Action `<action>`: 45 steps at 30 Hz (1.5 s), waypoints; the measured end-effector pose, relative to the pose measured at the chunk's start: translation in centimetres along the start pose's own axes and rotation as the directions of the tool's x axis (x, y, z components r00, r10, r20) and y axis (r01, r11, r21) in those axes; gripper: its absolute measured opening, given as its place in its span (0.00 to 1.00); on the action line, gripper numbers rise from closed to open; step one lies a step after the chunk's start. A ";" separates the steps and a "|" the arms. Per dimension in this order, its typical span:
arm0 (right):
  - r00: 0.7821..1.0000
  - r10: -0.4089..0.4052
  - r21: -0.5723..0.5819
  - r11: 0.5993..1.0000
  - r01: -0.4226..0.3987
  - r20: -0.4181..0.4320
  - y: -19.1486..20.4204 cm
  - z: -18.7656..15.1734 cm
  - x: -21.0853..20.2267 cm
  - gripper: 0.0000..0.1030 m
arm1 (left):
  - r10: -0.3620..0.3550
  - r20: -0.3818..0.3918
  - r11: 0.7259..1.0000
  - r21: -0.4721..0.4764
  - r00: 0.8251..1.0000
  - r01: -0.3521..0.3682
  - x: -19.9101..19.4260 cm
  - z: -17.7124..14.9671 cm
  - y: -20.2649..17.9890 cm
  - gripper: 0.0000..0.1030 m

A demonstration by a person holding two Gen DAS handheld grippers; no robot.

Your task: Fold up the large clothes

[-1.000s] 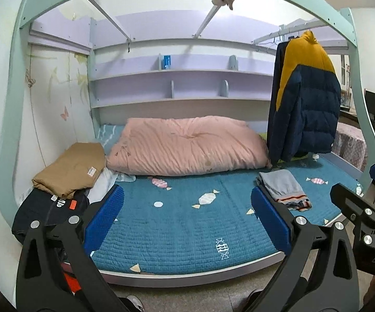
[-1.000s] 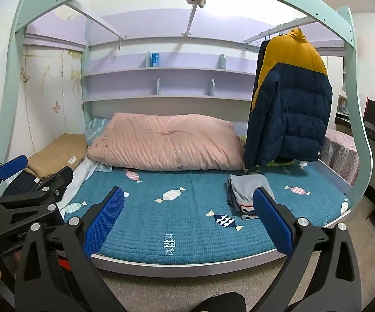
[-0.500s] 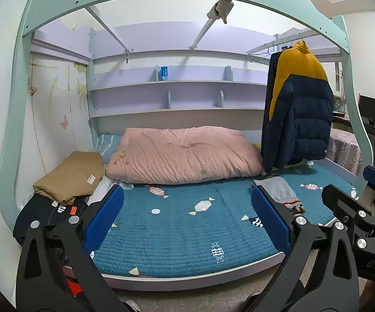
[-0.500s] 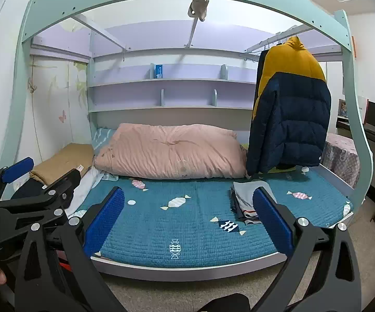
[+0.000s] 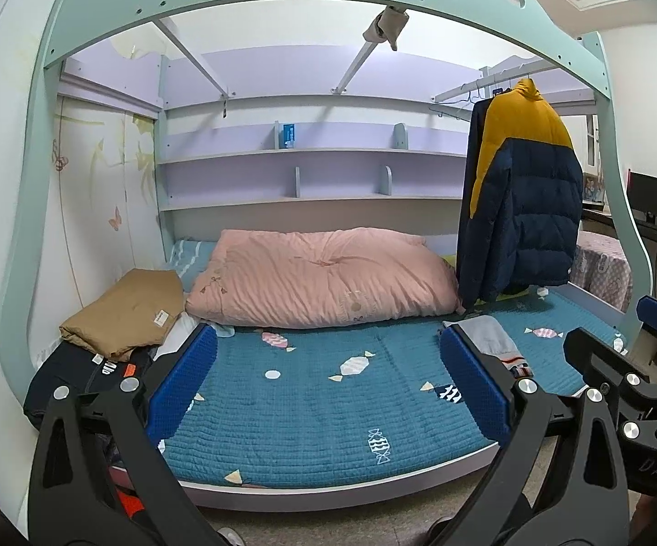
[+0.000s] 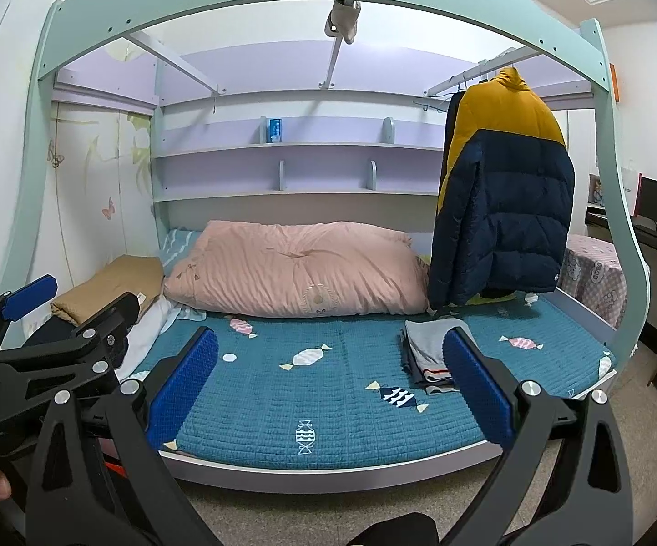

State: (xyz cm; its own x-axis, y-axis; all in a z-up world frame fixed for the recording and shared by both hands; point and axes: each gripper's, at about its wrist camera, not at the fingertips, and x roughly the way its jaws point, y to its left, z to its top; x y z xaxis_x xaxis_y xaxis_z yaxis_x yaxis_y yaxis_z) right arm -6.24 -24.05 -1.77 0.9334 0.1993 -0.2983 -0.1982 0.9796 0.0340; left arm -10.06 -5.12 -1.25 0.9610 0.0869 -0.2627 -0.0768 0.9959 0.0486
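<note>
Your left gripper [image 5: 326, 386] and right gripper [image 6: 328, 386] gape wide, holding nothing. The navy-and-yellow puffer jacket [image 6: 506, 195] hangs lengthwise downward at the teal quilted bed's [image 6: 328, 409] right end, above a folded grey clothes stack [image 6: 426, 350], beside the pink duvet [image 6: 292, 268].

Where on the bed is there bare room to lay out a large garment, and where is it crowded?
The bare patch is the middle of the blue mattress cover, bordered by the pink duvet behind, the folded grey stack on the right and the bed's front edge. The left end is crowded: a tan folded garment on dark clothes.
</note>
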 end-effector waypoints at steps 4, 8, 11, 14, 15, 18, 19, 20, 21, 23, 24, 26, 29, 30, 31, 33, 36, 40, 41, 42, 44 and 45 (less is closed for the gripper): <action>1.000 -0.004 -0.001 1.000 0.004 0.000 0.0 0.0 -0.1 0.93 | -0.001 -0.002 1.000 -0.001 1.000 0.001 -0.1 0.0 -0.1 0.96; 1.000 -0.006 -0.001 1.000 0.006 0.001 0.0 0.0 -0.2 0.93 | 0.000 0.000 1.000 -0.002 1.000 0.000 -0.2 0.1 -0.2 0.96; 1.000 -0.004 0.000 1.000 0.004 0.000 0.0 -0.1 -0.1 0.93 | -0.001 -0.001 1.000 -0.002 1.000 0.001 -0.2 0.1 -0.3 0.96; 1.000 -0.004 -0.001 1.000 0.004 -0.001 0.0 0.0 -0.1 0.93 | 0.002 0.000 1.000 -0.001 1.000 -0.002 -0.2 0.0 -0.3 0.96; 1.000 -0.004 -0.001 1.000 0.004 0.001 0.0 0.0 -0.1 0.93 | 0.002 0.001 1.000 -0.002 1.000 -0.002 -0.3 0.0 -0.3 0.96; 1.000 -0.005 0.000 1.000 0.005 0.002 0.0 -0.1 -0.3 0.93 | 0.004 0.003 1.000 -0.001 1.000 -0.004 -0.4 0.0 -0.5 0.96; 1.000 -0.006 0.001 1.000 0.006 0.002 -0.1 -0.1 -0.3 0.93 | 0.004 0.003 1.000 0.000 1.000 -0.004 -0.3 0.0 -0.5 0.96; 1.000 -0.005 0.001 1.000 0.005 0.002 -0.1 -0.1 -0.3 0.93 | 0.005 0.005 1.000 0.000 1.000 -0.005 -0.3 0.0 -0.6 0.96; 1.000 -0.005 0.001 1.000 0.005 0.003 -0.1 -0.1 -0.3 0.93 | 0.006 0.005 1.000 0.000 1.000 -0.006 -0.3 0.0 -0.7 0.96; 1.000 -0.006 0.000 1.000 0.006 0.002 0.0 -0.1 -0.3 0.93 | 0.007 0.006 1.000 0.000 1.000 -0.007 -0.4 0.0 -0.8 0.96; 1.000 -0.006 0.001 1.000 0.006 0.002 -0.1 -0.1 -0.3 0.93 | 0.006 0.005 1.000 0.000 1.000 -0.006 -0.3 0.0 -0.7 0.96; 1.000 -0.005 0.001 1.000 0.005 0.002 -0.1 0.0 -0.3 0.93 | 0.006 0.006 1.000 0.000 1.000 -0.006 -0.3 0.0 -0.7 0.96; 1.000 -0.006 0.001 1.000 0.006 0.002 0.0 -0.1 -0.3 0.93 | 0.005 0.006 1.000 -0.001 1.000 -0.005 -0.3 0.0 -0.7 0.96; 1.000 -0.007 0.000 1.000 0.007 0.002 0.0 0.0 -0.3 0.93 | 0.006 0.005 1.000 -0.002 1.000 -0.006 -0.3 0.0 -0.7 0.96; 1.000 -0.006 0.000 1.000 0.006 0.002 0.0 -0.1 -0.3 0.93 | 0.006 0.006 1.000 -0.001 1.000 -0.006 -0.3 0.0 -0.7 0.96; 1.000 -0.006 0.000 1.000 0.006 0.002 -0.1 0.0 -0.3 0.93 | 0.007 0.006 1.000 -0.001 1.000 -0.007 -0.3 0.0 -0.6 0.96; 1.000 -0.006 0.001 1.000 0.006 0.002 0.0 -0.1 -0.3 0.93 | 0.006 0.006 1.000 -0.001 1.000 -0.006 -0.3 0.0 -0.6 0.96; 1.000 -0.007 0.001 1.000 0.007 0.002 0.0 -0.1 -0.3 0.93 | 0.005 0.005 1.000 -0.002 1.000 -0.005 -0.3 0.0 -0.8 0.96; 1.000 -0.008 0.000 1.000 0.008 0.002 0.0 0.0 -0.3 0.93 | 0.007 0.005 1.000 -0.002 1.000 -0.007 -0.3 0.0 -0.7 0.96; 1.000 -0.008 0.000 1.000 0.008 0.001 0.0 -0.1 -0.3 0.93 | 0.009 0.005 1.000 0.000 1.000 -0.009 -0.3 0.1 -0.8 0.96; 1.000 -0.007 0.001 1.000 0.007 0.001 0.0 -0.1 -0.3 0.93 | 0.007 0.005 1.000 -0.002 1.000 -0.007 -0.3 0.0 -0.7 0.96; 1.000 -0.008 0.000 1.000 0.008 0.001 0.0 -0.1 -0.3 0.93 | 0.009 0.005 1.000 -0.001 1.000 -0.009 -0.3 0.0 -0.8 0.96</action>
State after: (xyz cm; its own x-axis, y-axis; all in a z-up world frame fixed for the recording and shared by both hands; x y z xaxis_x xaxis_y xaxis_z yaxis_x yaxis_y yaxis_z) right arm -6.51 -24.06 -1.77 0.9354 0.1910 -0.2976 -0.1903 0.9812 0.0315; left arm -10.27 -5.92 -1.18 0.9615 0.0953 -0.2578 -0.0852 0.9951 0.0502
